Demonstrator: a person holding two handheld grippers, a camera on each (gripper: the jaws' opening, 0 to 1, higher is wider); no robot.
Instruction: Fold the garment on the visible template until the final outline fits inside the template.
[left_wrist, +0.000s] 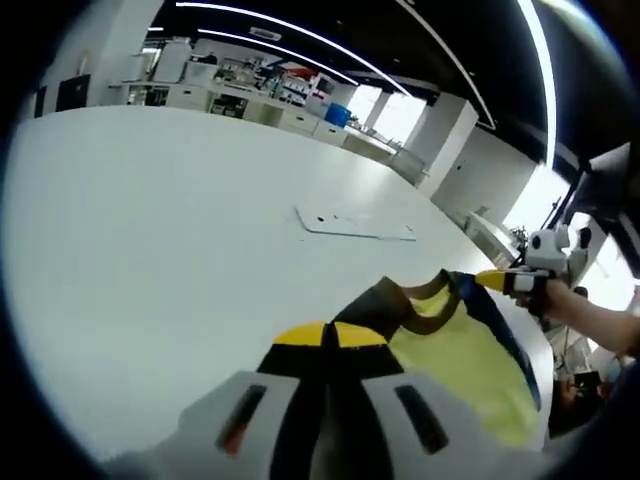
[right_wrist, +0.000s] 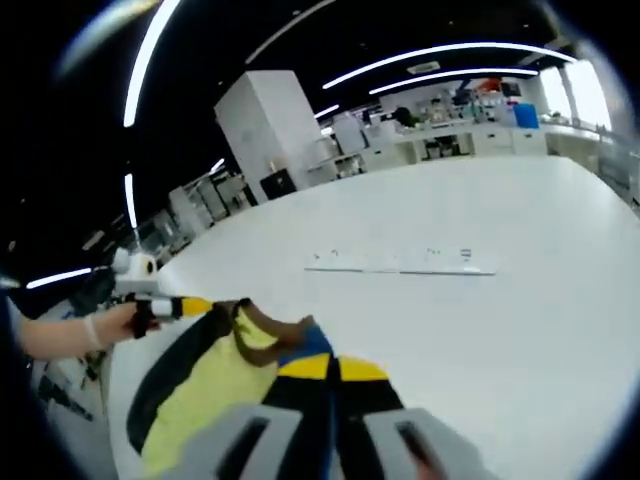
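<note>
In the left gripper view the left gripper (left_wrist: 330, 335) has its yellow-tipped fingers (left_wrist: 300, 334) pressed together on the dark edge of the garment (left_wrist: 460, 365), pinching it at one side of the neckline. The garment's brown collar (left_wrist: 425, 293) curves just past the fingertips, and the pale yellow body with its dark and blue side panels runs away to the lower right of that view. At the far corner of the neckline the right gripper (left_wrist: 492, 280) comes in from the right, held by a hand (left_wrist: 560, 300), its yellow tip meeting the cloth.

In the right gripper view the right gripper's own fingers (right_wrist: 305, 368) are likewise closed, nipping the blue and dark edge of the garment beside the collar. From there the yellow cloth stretches to the lower left, its long axis slanting from the collar towards the near edge of the table (right_wrist: 520, 250), collar end pointing towards the table's middle. The left gripper holds the opposite shoulder at the left of this view.

The garment lies at the near edge of the white table. Farther out on the table, well apart from the cloth, lies the flat, pale template (left_wrist: 355, 224), a thin sheet with its long side across both views.
</note>
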